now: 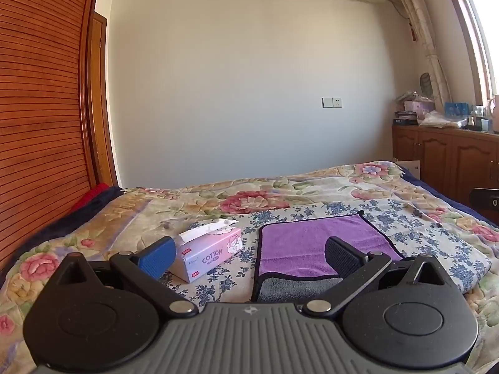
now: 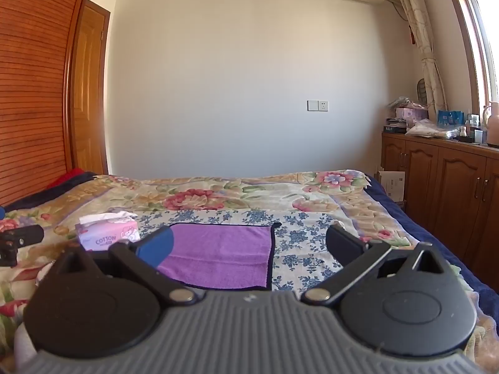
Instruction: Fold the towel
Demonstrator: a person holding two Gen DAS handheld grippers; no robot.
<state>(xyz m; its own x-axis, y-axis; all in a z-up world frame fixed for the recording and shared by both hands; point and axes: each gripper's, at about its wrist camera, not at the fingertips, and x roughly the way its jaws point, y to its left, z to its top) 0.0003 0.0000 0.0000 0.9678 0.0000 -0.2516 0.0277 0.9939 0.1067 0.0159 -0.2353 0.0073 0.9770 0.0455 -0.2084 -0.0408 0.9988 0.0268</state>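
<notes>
**Item: purple towel, partly folded, awaiting next grasp**

While both grippers hover low over the bed, neither holds anything.

- Purple microfibre towel with dark piping and grey underside [image 1: 315,244]: flat on the blue-flowered cloth [image 1: 414,227], near edge turned up showing grey; apparently one fold in.
- Left gripper [image 1: 249,254]: jaws spread wide, empty, at the towel's near-left side.
- Right gripper [image 2: 249,243]: jaws spread wide, empty, over the towel's near-right part.
- Pink "COTTON" tissue box [image 1: 207,251]: just beside the towel's left edge.

Handling advice: pinch the two near corners through every layer, lift evenly, carry to the far edge, and keep the left gripper clear of the box.
</notes>
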